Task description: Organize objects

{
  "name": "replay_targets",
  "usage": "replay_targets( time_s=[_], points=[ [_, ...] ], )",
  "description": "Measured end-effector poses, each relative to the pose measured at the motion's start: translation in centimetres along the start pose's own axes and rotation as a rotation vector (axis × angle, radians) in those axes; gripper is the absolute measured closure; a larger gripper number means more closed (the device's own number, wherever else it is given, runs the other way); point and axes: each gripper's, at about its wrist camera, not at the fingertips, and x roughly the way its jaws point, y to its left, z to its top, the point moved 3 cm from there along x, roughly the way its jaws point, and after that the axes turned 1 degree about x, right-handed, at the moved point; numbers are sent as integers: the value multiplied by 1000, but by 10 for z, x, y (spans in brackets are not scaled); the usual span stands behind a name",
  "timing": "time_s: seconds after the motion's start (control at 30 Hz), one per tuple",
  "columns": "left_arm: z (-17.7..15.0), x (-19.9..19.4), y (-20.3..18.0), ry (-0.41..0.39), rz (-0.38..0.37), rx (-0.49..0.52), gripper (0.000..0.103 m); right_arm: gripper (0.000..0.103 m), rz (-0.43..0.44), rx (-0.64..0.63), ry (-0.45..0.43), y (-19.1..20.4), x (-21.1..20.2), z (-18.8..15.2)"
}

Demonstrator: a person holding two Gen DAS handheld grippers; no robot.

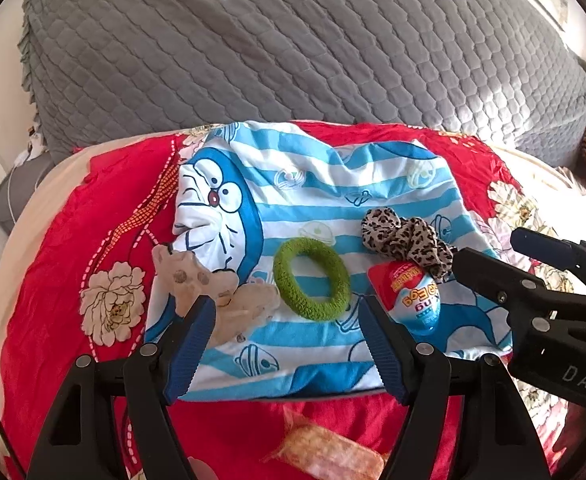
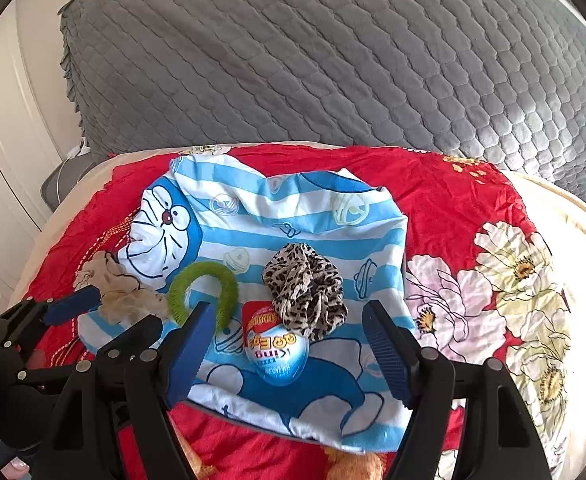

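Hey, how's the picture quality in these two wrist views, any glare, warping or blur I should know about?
Left wrist view: sunlight blows out the bed's right edge and upper right corner; the fisheye bows the grey cover; the green ring is sharp. Right wrist view: more even light, a sun patch on the grey cover at right, dark corner vignetting, the egg crisp.

One blue-and-white striped cartoon cloth (image 1: 325, 208) fills the frame's centre. On it lie three hair ties: one green ring (image 1: 311, 285) at centre, one leopard-print scrunchie (image 1: 407, 238) to the right, one beige scrunchie (image 1: 213, 292) at the left. One egg-shaped toy packet (image 1: 413, 296) sits lower right. One orange mesh item (image 1: 325, 454) lies at the bottom edge.
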Motion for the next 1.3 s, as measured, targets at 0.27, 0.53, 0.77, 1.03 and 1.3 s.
replay_targets(
  time_s=[0.27,0.53,0.77,1.03,1.3],
  points=[
    [-7,-25,2,-19,15,-7,28,28,-1,-11,-18,5,-26,-7],
    [-19,-51,2,-37,27,-23,28,27,9,-24,-30,11,-53,-19],
    [-31,-74,-2,-58,31,-35,28,27,2,-14,-29,5,-74,-34],
    [-43,-90,-10,-66,28,-45,28,27,10,-33,-48,4,-92,-46],
    [-51,-103,-14,-72,40,-47,28,27,11,-25,-59,-3,-106,-56]
  ],
)
